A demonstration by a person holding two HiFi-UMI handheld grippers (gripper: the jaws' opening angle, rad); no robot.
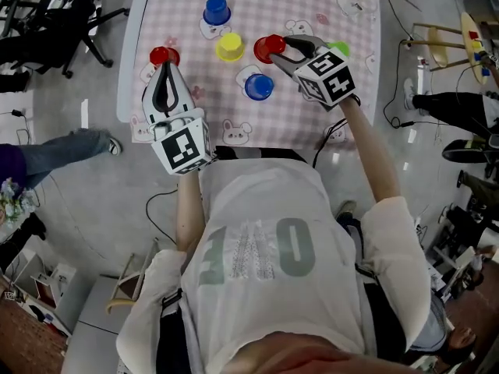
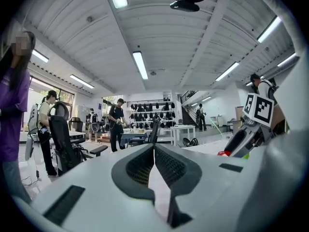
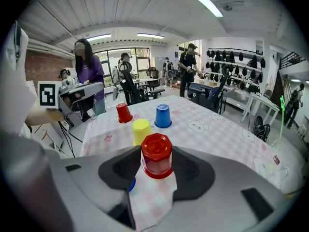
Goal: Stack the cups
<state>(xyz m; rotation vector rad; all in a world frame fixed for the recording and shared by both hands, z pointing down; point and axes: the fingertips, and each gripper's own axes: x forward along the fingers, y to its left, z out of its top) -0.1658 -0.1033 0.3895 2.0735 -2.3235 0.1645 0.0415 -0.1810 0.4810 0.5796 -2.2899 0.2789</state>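
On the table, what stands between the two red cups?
The yellow cup stands between the left red cup and the right red cup; the head view shows it.

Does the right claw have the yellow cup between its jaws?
No, the right claw has the red cup between its jaws; the yellow cup stands beyond.

Upside-down red cup [image 3: 156, 154], yellow cup [image 3: 141, 129] and blue cup [image 3: 162, 116] stand apart, unstacked.

Yellow cup [image 3: 141, 130] just beside red cup [image 3: 156, 154]
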